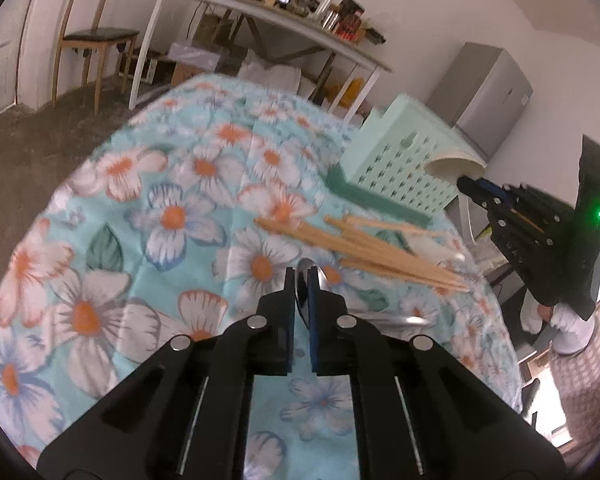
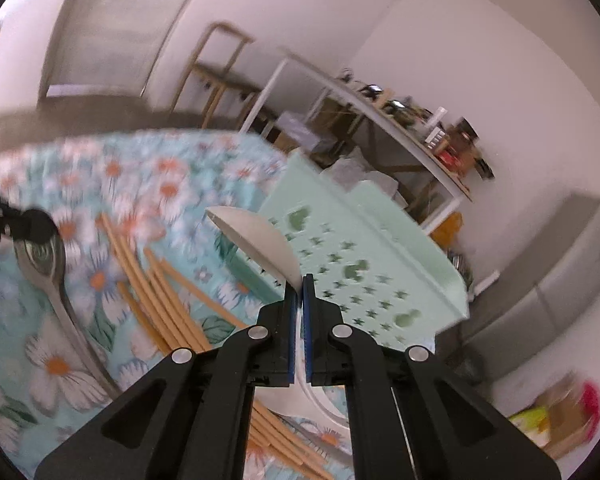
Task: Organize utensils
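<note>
A metal spoon point(image 1: 302, 280) is pinched by its bowl between the nearly closed fingers of the left gripper point(image 1: 301, 276), its handle trailing over the floral cloth of the surface point(image 1: 112, 208); it appears to be gripped there so that it can be lifted clear of the wooden chopsticks point(image 1: 364, 248) lying loose beside it. A white ceramic spoon point(image 2: 256, 244) is clamped in the right gripper point(image 2: 299, 286), fingers closed tight on its handle end, bowl raised toward the mint perforated utensil holder point(image 2: 352, 248); a drop into that holder is judged to be intended.
</note>
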### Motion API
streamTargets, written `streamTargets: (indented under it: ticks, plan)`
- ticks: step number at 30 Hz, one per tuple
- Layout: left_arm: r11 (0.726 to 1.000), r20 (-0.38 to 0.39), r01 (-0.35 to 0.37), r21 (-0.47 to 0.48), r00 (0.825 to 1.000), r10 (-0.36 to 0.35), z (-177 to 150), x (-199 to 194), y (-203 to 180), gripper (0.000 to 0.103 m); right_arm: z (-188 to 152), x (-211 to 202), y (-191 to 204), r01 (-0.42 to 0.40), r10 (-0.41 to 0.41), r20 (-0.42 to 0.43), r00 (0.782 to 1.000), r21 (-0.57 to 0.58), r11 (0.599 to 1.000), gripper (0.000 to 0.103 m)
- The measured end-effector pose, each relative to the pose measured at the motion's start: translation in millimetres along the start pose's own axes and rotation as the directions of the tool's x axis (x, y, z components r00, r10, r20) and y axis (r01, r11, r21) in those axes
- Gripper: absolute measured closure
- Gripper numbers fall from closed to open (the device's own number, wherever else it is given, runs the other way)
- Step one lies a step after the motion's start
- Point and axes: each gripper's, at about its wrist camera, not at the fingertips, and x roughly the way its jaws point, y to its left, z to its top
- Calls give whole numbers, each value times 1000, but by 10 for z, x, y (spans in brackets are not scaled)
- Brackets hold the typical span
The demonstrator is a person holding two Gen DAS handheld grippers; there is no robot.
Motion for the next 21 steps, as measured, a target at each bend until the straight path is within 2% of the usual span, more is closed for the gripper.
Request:
streamTargets:
  ticks: [6, 9, 12, 16, 20, 21]
  plan:
    - [999, 100, 1, 40, 995, -5, 218, -281, -178, 101, 6, -289, -428, -19, 1, 82, 997, 211, 977, 100]
    - [998, 172, 9, 67, 985, -20, 434, -421, -289, 101, -14, -438, -602, -21, -17, 121, 992, 300, 954, 100]
    - [994, 258, 14, 108, 965, -42, 765, -545, -442, 101, -11, -552, -747, -35, -27, 161, 987, 371, 928, 100]
    - [978, 374, -40, 204, 927, -40, 1249, -592, -761, 101, -29, -669, -977, -74, -35, 223, 974, 460, 885, 100]
    - [945, 404, -165, 284, 914, 39, 1628, -401, -1061, 101, -71, -748, -1246, -131, -34, 288, 957, 533, 836, 100]
    - [928, 409, -208, 309, 910, 68, 1714, -314, -1141, 101, -75, -755, -1298, -141, -35, 301, 953, 542, 829, 100]
